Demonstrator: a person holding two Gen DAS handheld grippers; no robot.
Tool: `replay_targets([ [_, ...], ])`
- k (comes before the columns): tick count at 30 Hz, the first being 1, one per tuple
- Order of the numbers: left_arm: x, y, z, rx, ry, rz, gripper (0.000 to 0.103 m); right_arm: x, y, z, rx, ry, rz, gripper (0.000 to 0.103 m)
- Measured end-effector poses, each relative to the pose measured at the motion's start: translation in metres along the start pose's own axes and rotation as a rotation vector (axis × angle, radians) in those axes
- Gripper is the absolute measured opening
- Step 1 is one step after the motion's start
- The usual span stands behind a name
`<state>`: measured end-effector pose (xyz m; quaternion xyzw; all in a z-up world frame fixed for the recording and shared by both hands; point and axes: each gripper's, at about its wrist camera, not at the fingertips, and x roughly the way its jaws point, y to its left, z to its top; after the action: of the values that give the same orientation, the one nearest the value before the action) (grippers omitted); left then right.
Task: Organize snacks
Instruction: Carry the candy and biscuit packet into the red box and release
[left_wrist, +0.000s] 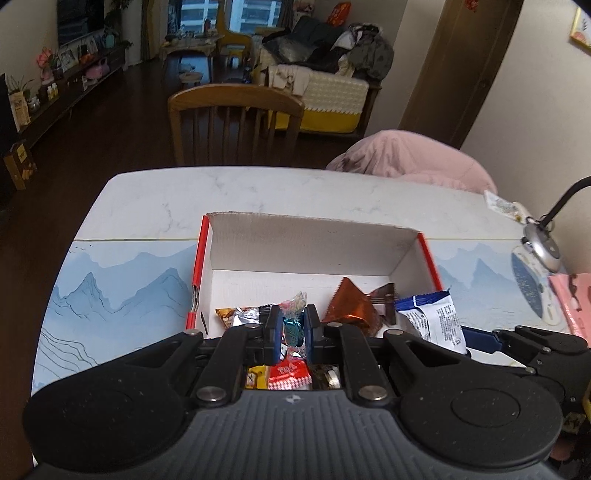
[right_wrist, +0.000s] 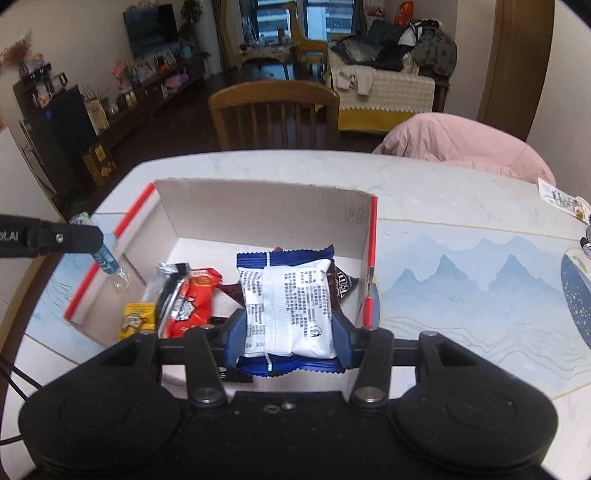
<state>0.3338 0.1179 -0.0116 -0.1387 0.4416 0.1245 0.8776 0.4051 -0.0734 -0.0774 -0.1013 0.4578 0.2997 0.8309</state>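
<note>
Snacks are gathering in the white cardboard box with red edges (left_wrist: 406, 243), which sits on the marble-and-mountain-print surface (left_wrist: 147, 206) toward its middle. From the left wrist, your left hand-held gripper (left_wrist: 291, 332) is pinched narrow on a small teal twist-wrapped candy (left_wrist: 293, 330), held above the box's near end so it should drop among the copper-brown triangular foil packet (left_wrist: 349, 306) and the other wrappers.

From the right wrist, your right hand-held gripper (right_wrist: 286, 332) clamps a blue-and-white sealed snack packet (right_wrist: 286, 295) by its sides, printed back up, over the box's near right corner. A red-orange wrapper (right_wrist: 192, 302) and a yellow candy (right_wrist: 136, 319) lie just left inside.
</note>
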Motion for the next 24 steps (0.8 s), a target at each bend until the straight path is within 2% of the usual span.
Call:
replay_targets([
  [9, 0.053, 0.004, 0.005, -0.010, 0.081, 0.047, 0.011, 0.040, -0.001, 0.005, -0.040, 0.077, -0.006, 0.047],
  [18, 0.082, 0.001, 0.001, 0.009, 0.154, 0.048, 0.011, 0.058, 0.000, 0.004, -0.058, 0.121, 0.017, 0.048],
  [24, 0.098, 0.000, -0.007, 0.023, 0.204, 0.054, 0.011, 0.064, 0.006, 0.003, -0.101, 0.117, 0.013, 0.050],
])
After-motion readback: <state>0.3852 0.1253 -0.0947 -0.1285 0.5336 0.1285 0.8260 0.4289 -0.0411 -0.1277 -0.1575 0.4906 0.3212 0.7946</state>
